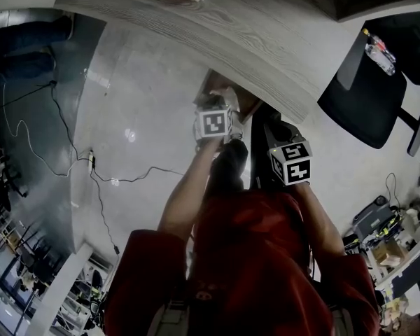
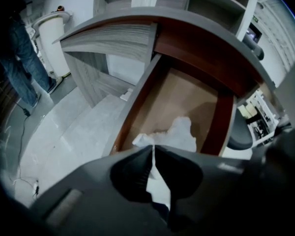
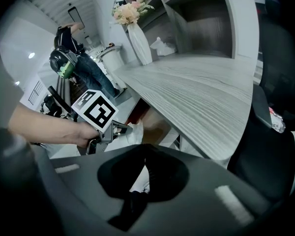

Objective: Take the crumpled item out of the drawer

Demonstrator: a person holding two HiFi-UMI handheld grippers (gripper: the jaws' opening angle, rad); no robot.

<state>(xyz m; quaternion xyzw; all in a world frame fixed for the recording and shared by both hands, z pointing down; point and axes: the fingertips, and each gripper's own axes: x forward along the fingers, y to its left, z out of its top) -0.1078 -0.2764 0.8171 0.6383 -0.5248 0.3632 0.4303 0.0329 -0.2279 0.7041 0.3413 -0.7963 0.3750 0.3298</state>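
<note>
the left gripper (image 2: 153,149) is pinched narrow on the near edge of the white crumpled item (image 2: 179,134). the item is at the near end of the open drawer (image 2: 137,107), whose brown bottom shows beyond it, under the grey wood-grain table (image 2: 113,33). the right gripper (image 3: 143,159) hangs just to the right, jaws together with nothing between them.

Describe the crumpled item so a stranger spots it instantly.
Under the grey wood-grain desk, a drawer with a brown floor stands open. At its near end the left gripper pinches a crumpled white sheet, the only thing visible in it.
</note>
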